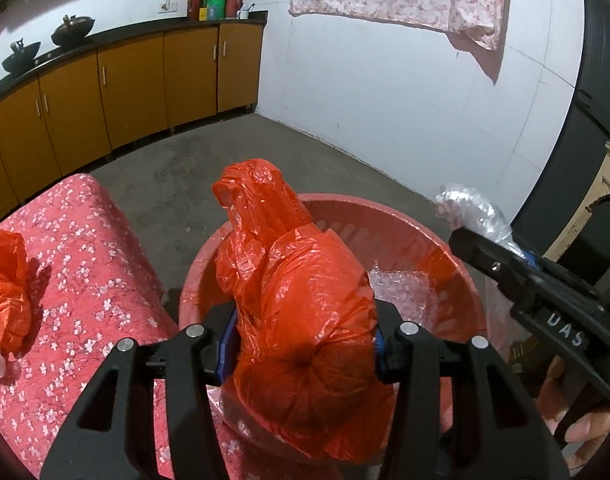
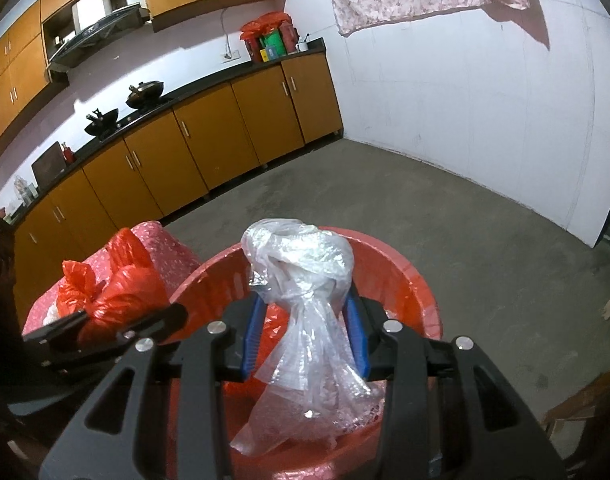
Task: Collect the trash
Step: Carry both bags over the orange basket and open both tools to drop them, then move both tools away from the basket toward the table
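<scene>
Red plastic bag (image 1: 301, 300): clamped between the blue pads of the left gripper (image 1: 301, 354), held over the red basket (image 1: 445, 248).
Clear plastic bag (image 2: 305, 300): pinched by the right gripper (image 2: 307, 340) above the same basket (image 2: 405, 280).
Second red bag (image 1: 5, 288): left lying on the floral-covered table (image 1: 85, 248) beside the basket.

Two red bags (image 1: 301, 320) (image 1: 5, 280), one clear bag (image 2: 305, 304), one basin (image 2: 417, 280).

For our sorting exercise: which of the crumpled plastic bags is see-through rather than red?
The clear bag held in the right tool over the basin; the others are red.
</scene>
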Tool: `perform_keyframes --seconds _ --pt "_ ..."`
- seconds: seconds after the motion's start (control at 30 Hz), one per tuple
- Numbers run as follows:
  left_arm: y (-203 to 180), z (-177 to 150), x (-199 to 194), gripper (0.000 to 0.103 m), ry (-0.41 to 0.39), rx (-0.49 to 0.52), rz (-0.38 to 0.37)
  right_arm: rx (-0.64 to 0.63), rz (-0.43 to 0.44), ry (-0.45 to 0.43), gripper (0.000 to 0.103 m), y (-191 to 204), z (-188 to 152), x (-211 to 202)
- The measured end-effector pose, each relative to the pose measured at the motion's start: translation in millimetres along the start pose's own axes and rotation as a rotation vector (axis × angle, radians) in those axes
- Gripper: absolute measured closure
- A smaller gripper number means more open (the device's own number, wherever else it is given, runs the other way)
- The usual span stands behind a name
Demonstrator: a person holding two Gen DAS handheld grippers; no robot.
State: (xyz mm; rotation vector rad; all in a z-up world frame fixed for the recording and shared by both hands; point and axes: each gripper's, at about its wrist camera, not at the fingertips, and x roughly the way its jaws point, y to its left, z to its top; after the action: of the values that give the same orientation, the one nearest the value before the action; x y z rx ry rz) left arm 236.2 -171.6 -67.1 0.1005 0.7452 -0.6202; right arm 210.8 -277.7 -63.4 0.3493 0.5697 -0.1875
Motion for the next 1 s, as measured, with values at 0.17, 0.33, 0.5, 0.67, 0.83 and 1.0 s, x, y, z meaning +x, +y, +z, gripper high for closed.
perform_keyframes --seconds 0.17,0.33,0.5,0.67,0.83,1.0 --pt "10.7 -1.3 4.6 0.037 0.017 -0.040 -0.002 0.024 0.021 0.002 0.054 -5.8 0.7 5.3" --pt "20.2 -2.4 2.8 0.031 0.019 -0.069 0.006 0.030 0.029 0.004 0.047 -5.4 0.2 8.5" --pt "31.7 -6.3 -6.9 0.024 0.002 -0.099 0.051 0.033 0.001 -0.025 0.019 -3.5 -1.7 3.4" --pt "48.0 -18.4 -32.9 0.013 -0.051 -0.093 0.161 0.051 -0.081 -0.091 0.004 -5.0 -2.4 -6.2" --pt "77.5 -32.3 -64.9 0.007 -0.103 -0.103 0.304 0.017 -0.120 -0.089 0.004 4.8 -6.4 -5.0" --pt "136.5 -48.1 -96.0 0.005 -0.154 -0.148 0.546 -0.036 -0.075 -0.082 0.004 29.3 -10.3 -3.3"
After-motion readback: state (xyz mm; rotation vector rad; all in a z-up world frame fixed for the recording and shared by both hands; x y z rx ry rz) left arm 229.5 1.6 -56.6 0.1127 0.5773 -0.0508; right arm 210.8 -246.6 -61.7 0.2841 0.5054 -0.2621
